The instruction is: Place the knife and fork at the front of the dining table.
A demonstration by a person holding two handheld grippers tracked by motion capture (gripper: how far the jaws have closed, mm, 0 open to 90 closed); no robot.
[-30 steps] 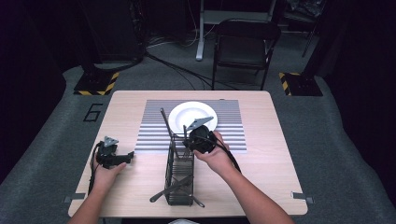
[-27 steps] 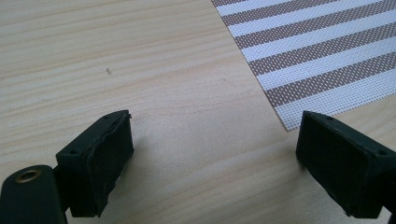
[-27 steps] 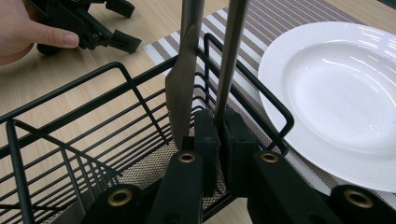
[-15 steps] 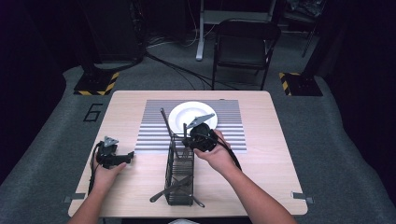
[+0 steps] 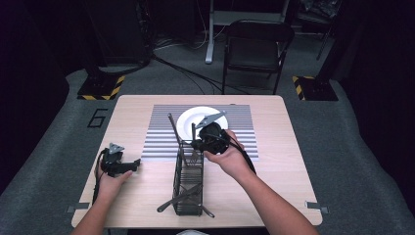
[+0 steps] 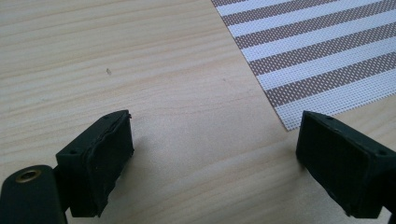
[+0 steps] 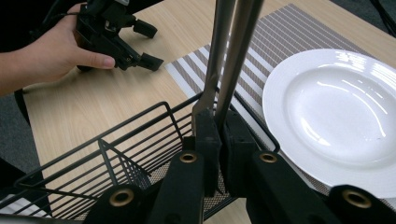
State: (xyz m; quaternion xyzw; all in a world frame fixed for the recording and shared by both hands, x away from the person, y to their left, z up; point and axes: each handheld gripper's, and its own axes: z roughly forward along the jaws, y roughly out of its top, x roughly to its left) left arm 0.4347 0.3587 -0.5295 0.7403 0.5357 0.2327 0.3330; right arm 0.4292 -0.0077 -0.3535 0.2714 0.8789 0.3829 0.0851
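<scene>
Change: little has moved over the last second. The right gripper [image 7: 219, 126] has stayed at the far end of the basket [image 5: 188, 208], and the left gripper [image 6: 212, 140] has stayed parked.
Meaning: the utensil is judged gripped but not yet lifted clear, so the move out of the basket is hardly begun.
Table [image 5: 293, 161]: pale wood, lying under both grippers.
Mat [image 5: 161, 132]: striped, spread ahead of the left gripper, with its corner seen just past that gripper's right jaw.
Basket: black wire, long and narrow, set directly below the right gripper.
Basket contents: dark utensils [image 5: 166, 205] are laid crosswise at the end far from the right gripper, with their tips poking out through the wire.
Plate [image 5: 188, 122]: white and empty, placed on the mat just beyond the right gripper.
Utensil [image 7: 231, 56]: two flat metal strips, possibly kitchen tongs. It is seen rising from the right gripper over the basket's rim.
Right gripper state: the jaws are pressed together on the utensil's strips.
Left gripper state: the jaws are spread wide with nothing between them, low over bare wood.
</scene>
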